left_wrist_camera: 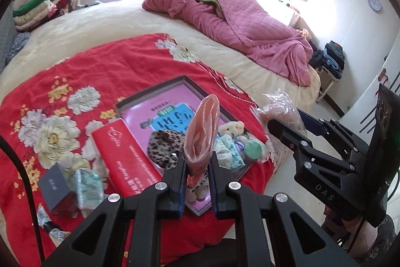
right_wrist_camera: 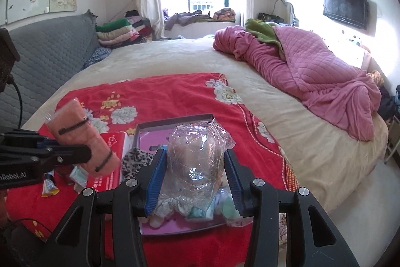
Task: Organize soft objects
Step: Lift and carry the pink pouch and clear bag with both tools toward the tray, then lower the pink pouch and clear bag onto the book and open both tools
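Left gripper: narrow, clamped on a pink roll in clear wrap, lifted upright above the near end of the tray. Right gripper: half wide, closed around a brownish soft bundle in crinkled plastic, also raised over the tray.

Already inside the tray, toward its near right corner: a leopard-print pouch, a small cream plush, a round green piece, pale floral fabric.

Still outside, on the red floral quilt at the near left edge of the bed: a red box, a grey box, a mint packet, small sachets.

Judged roughly midway: two items in hand not yet set down, loose pieces left.
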### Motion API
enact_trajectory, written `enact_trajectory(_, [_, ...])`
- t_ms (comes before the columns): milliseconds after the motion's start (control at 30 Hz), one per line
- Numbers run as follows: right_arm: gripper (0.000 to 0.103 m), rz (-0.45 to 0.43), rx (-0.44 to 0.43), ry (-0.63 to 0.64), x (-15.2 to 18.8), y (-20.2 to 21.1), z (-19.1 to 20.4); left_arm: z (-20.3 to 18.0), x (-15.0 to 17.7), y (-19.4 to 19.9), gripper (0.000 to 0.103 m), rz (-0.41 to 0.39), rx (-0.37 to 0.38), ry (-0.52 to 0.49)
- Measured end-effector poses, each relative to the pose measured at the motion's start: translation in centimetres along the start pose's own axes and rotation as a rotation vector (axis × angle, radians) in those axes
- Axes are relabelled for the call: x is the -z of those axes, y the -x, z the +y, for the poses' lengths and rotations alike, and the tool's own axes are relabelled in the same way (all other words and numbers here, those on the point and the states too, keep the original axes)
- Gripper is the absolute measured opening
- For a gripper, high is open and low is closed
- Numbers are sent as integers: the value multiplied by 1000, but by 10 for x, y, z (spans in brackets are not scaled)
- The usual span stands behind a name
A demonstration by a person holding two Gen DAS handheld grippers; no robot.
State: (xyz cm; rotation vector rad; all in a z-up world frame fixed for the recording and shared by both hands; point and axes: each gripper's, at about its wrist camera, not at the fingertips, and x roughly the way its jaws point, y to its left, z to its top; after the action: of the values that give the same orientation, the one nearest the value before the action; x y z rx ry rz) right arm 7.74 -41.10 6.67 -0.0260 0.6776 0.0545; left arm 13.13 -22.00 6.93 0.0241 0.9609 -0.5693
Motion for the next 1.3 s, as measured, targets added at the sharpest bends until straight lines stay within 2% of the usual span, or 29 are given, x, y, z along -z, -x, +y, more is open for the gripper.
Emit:
enact_trajectory(600, [48,107,-37,20,24,-40,3,-5,1,-57,16,97,26,-2])
enact_trajectory(1300, [48,217,-87,57,42,-87,19,38,0,-98,16,169,31,105])
